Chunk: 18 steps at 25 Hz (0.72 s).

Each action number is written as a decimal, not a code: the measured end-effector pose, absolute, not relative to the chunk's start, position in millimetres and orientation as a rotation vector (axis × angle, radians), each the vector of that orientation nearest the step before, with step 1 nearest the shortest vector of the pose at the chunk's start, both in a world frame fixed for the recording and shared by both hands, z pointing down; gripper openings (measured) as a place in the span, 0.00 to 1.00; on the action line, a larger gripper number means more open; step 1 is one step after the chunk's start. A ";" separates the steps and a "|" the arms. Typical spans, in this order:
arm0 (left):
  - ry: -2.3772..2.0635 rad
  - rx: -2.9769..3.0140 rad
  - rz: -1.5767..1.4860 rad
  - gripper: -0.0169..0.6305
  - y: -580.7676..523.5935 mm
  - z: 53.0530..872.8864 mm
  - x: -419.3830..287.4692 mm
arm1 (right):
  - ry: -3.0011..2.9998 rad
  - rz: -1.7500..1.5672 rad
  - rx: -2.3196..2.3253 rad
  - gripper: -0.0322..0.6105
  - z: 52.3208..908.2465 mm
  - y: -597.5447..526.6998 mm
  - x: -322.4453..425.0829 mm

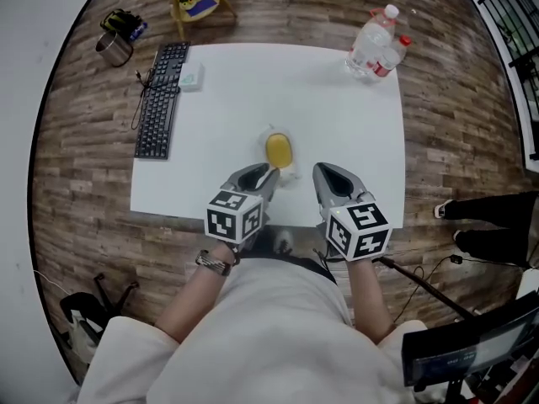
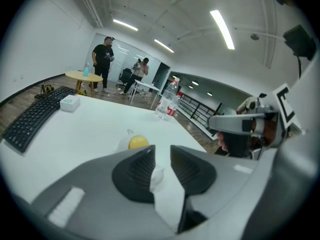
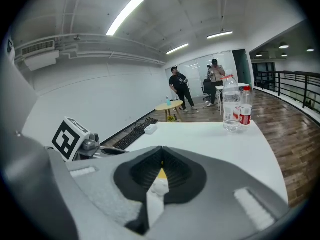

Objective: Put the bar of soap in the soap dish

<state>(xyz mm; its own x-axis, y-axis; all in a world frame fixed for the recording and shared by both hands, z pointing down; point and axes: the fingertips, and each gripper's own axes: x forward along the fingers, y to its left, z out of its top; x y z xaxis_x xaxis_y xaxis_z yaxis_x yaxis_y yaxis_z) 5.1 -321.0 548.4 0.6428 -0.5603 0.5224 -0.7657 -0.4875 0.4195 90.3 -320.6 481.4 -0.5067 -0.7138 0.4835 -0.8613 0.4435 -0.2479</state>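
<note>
Yellow and glossy, the bar of soap [image 1: 279, 150] lies just ahead of my left tongs [image 1: 263, 173]. It looks to be seated in the pale soap dish [image 1: 289, 175], whose rim shows round it.

I judge the bar stiff, fairly light and slippery. If it needs shifting, I would take it across its narrow sides at mid-length and squeeze gently, since a hard pinch could squirt it out. The dish looks thin and light and may skid.

My left tongs stand partly open, with a clear gap between the pads and nothing in it. My right tongs [image 1: 327, 173], just beside them, are closed tip to tip on nothing. A sliver of yellow in their hollow is the soap beyond.

Under both is a smooth white table [image 1: 337, 116]. A keyboard [image 1: 160, 99] lies well off to the left, and two bottles [image 1: 375, 45] stand far ahead on the right. The floor is wood plank [image 1: 84, 167], and people stand at the room's far end.
</note>
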 end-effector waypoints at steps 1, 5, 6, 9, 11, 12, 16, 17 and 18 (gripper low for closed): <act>-1.030 2.233 0.415 0.18 -320.3 545.7 6.3 | -2.396 0.668 1.353 0.05 478.7 -319.9 91.0; -1.053 2.258 0.401 0.12 -316.7 535.9 10.2 | -2.419 0.633 1.369 0.05 467.7 -315.6 95.2; -1.061 2.263 0.396 0.11 -315.7 533.6 11.2 | -2.424 0.625 1.374 0.05 465.3 -314.3 97.0; -1.072 2.277 0.379 0.10 -312.1 527.7 15.3 | -2.434 0.596 1.389 0.05 459.4 -310.5 103.2; -1.078 2.287 0.374 0.10 -308.7 524.3 17.5 | -2.440 0.580 1.398 0.05 455.8 -307.4 106.9; -1.084 2.290 0.371 0.10 -307.2 522.3 18.2 | -2.444 0.573 1.401 0.05 453.7 -305.9 108.3; -1.103 2.311 0.356 0.09 -300.6 512.2 23.2 | -2.462 0.534 1.404 0.05 444.3 -298.3 112.5; -1.104 2.318 0.351 0.09 -298.9 509.3 25.4 | -2.465 0.526 1.402 0.05 442.4 -296.3 113.4; -1.107 2.324 0.345 0.09 -297.1 506.7 27.4 | -2.469 0.519 1.398 0.05 441.0 -294.4 114.0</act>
<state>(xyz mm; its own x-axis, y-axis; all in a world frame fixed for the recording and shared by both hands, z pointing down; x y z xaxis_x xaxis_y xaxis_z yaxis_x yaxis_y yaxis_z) 27.4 -297.1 506.7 0.6300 -0.6388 0.4415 -0.7766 -0.5183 0.3582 114.0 -294.4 441.0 -0.5052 -0.7703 0.3892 -0.8618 0.4743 -0.1800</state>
